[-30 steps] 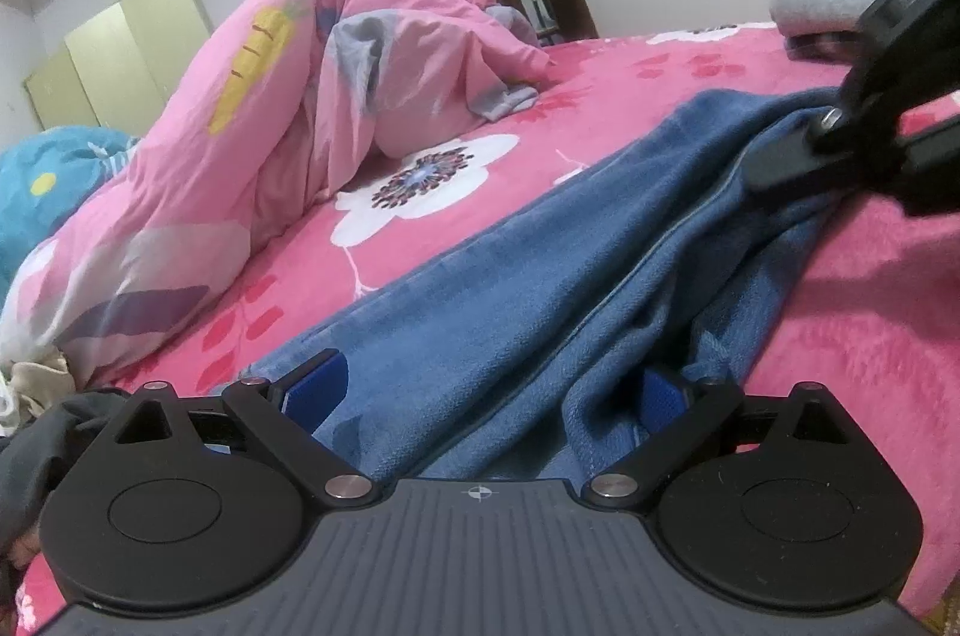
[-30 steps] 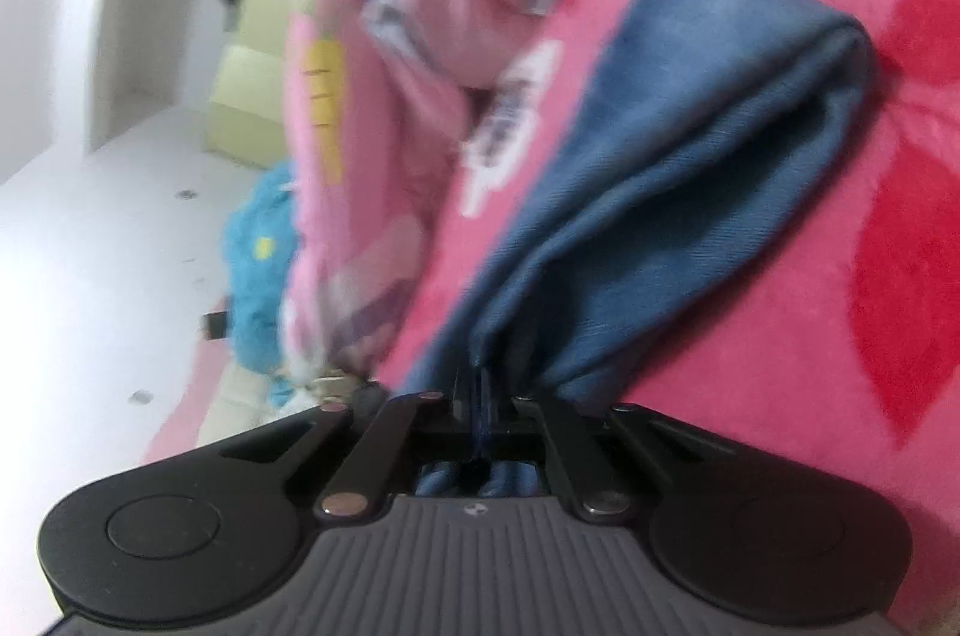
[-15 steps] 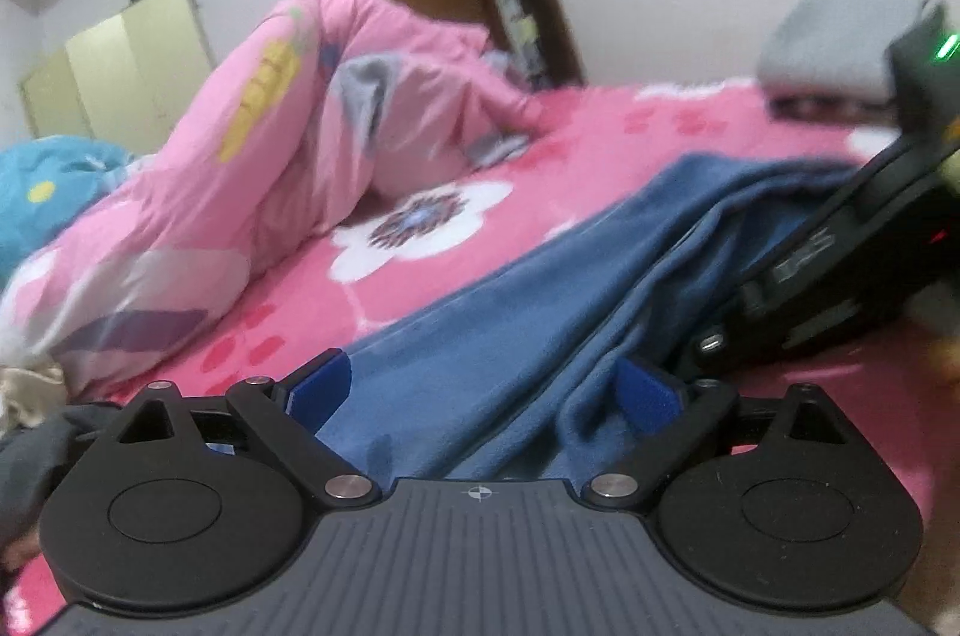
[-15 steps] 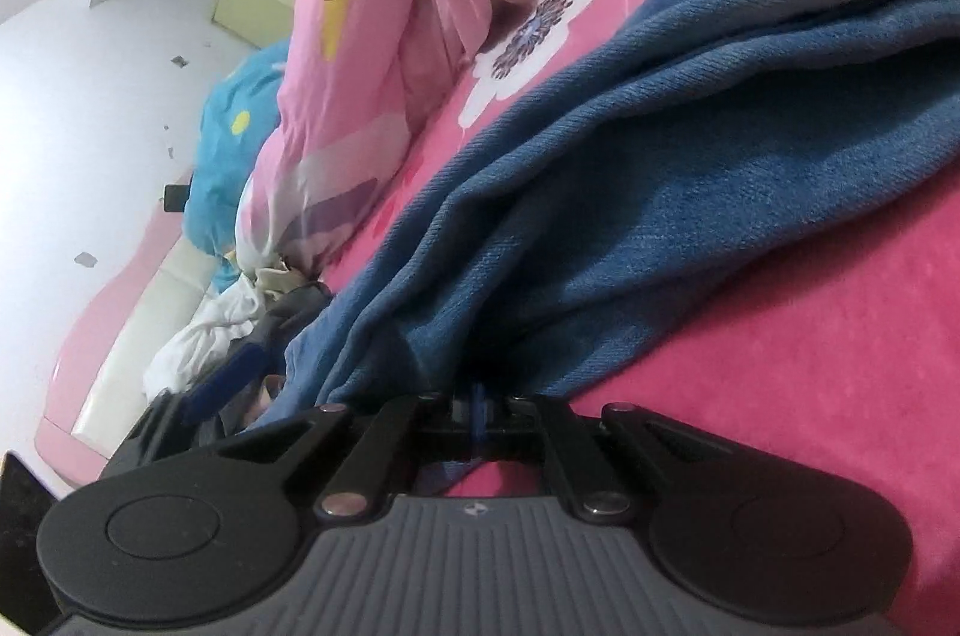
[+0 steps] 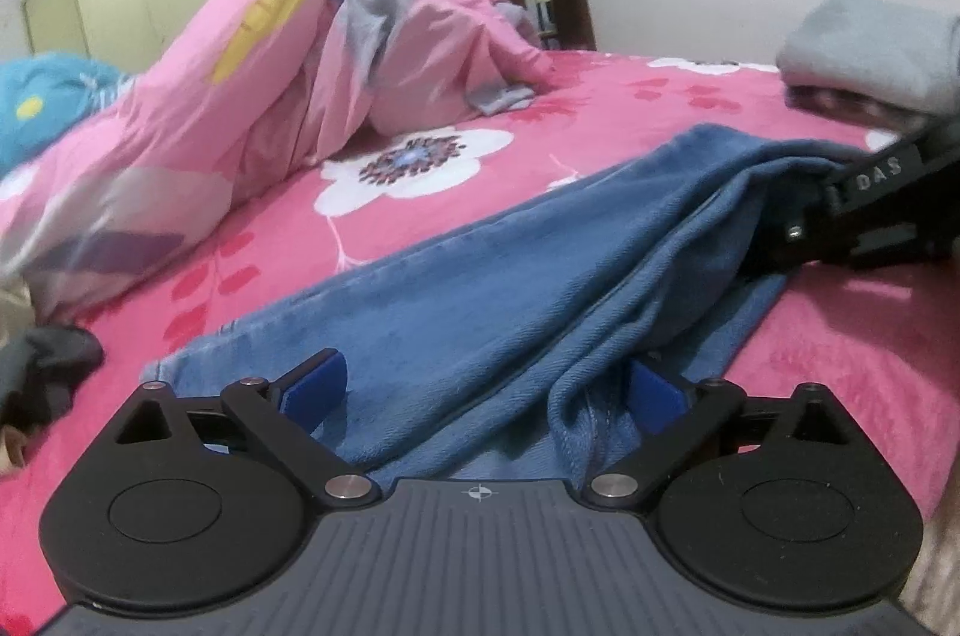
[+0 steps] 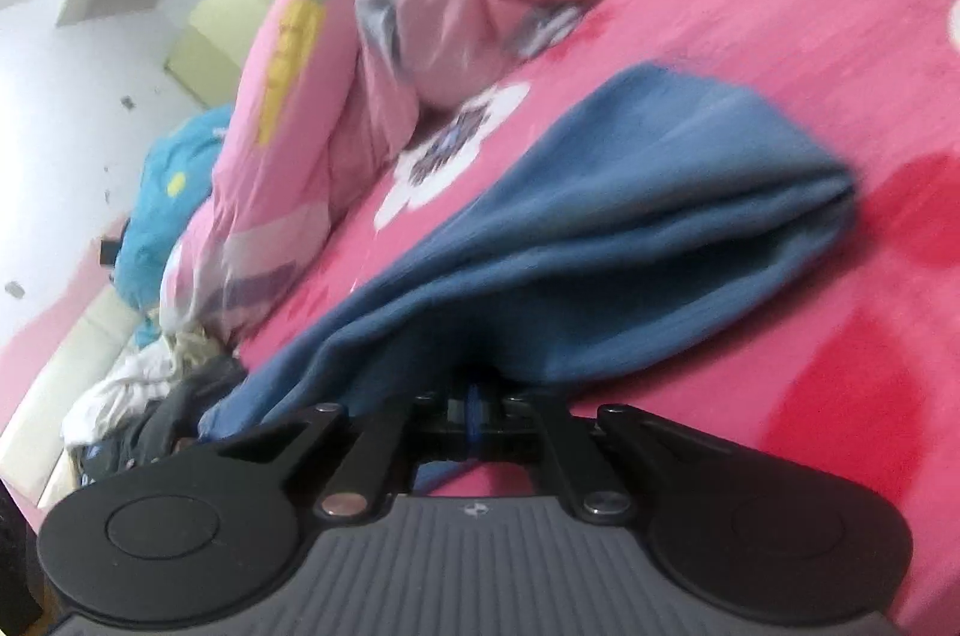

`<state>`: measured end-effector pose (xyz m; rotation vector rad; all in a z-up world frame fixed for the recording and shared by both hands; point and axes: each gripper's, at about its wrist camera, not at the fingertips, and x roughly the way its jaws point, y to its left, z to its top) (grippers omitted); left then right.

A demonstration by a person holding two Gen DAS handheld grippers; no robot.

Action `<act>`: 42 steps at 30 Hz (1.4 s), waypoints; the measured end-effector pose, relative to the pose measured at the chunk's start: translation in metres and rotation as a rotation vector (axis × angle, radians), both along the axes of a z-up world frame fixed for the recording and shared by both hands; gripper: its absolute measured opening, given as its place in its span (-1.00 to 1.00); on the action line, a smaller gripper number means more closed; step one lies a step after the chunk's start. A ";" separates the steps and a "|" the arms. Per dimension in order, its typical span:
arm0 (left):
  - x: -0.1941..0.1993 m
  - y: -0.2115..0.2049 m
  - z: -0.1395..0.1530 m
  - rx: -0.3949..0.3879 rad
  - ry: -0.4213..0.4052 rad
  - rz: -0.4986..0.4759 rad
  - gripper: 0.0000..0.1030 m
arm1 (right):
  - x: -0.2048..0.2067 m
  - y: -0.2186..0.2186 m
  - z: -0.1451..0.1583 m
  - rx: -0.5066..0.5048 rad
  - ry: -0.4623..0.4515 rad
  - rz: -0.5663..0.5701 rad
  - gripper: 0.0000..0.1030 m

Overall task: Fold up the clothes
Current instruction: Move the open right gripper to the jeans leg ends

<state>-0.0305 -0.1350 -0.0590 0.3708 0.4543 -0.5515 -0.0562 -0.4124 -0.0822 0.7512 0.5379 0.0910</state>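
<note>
Blue jeans [image 5: 510,288] lie lengthwise on the pink flowered bed cover [image 5: 630,108]. My left gripper [image 5: 485,390] is open over their near end, a bunched fold of denim lying between its blue pads [image 5: 312,387]. My right gripper [image 6: 474,411] is shut on an edge of the jeans [image 6: 630,228], which spread out ahead of it into a rounded folded end. In the left wrist view the black right gripper [image 5: 840,222] reaches in from the right and pinches the jeans' far side, lifting the cloth a little.
A rumpled pink duvet [image 5: 312,54] is heaped at the back left. Folded grey cloth [image 5: 870,42] sits at the far right corner. A blue pillow [image 5: 42,96] and a pile of dark and white clothes [image 6: 150,396] lie at the left.
The right gripper has rolled and shifted while staying shut on the jeans; in the left view it dipped close, then drew back to the right. The left gripper barely moved.
</note>
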 end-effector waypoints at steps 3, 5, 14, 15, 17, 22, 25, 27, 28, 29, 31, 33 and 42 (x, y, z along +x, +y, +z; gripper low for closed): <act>0.001 0.001 -0.001 0.004 0.001 0.006 0.96 | -0.004 -0.003 0.005 -0.060 0.000 -0.020 -1.00; 0.002 0.002 -0.004 0.007 0.005 0.011 0.97 | -0.009 0.005 0.016 -0.164 0.013 -0.004 -1.00; 0.005 0.007 -0.008 -0.012 0.029 0.029 1.00 | -0.027 0.059 0.089 -0.401 -0.247 0.234 -0.89; 0.005 0.007 -0.008 -0.011 0.030 0.029 1.00 | -0.020 0.069 0.091 -0.419 -0.277 0.242 -0.89; 0.005 0.008 -0.008 -0.012 0.032 0.028 1.00 | -0.003 0.080 0.074 -0.431 -0.250 0.260 -0.89; 0.007 0.014 -0.013 -0.013 0.031 0.033 1.00 | 0.008 0.060 0.001 -0.194 -0.141 0.220 -1.00; 0.001 0.020 -0.008 -0.011 0.024 0.020 0.96 | 0.004 0.055 -0.007 -0.163 -0.132 0.206 -1.00; -0.005 0.028 -0.002 -0.020 0.023 0.002 0.89 | 0.000 0.061 -0.006 -0.230 -0.154 0.207 -1.00; -0.010 0.033 0.003 -0.031 0.015 -0.011 0.88 | -0.002 0.063 -0.005 -0.242 -0.161 0.204 -1.00; -0.016 0.039 0.009 -0.050 0.004 -0.025 0.88 | -0.002 0.064 -0.006 -0.249 -0.167 0.201 -1.00; -0.026 0.049 0.022 -0.107 -0.021 -0.052 0.88 | -0.005 0.067 -0.006 -0.265 -0.176 0.191 -1.00; -0.024 0.048 0.029 -0.134 -0.038 -0.047 0.89 | -0.008 0.072 -0.005 -0.299 -0.189 0.179 -1.00; 0.011 0.031 -0.011 -0.081 0.004 0.024 0.99 | -0.014 0.088 -0.004 -0.397 -0.205 0.139 -1.00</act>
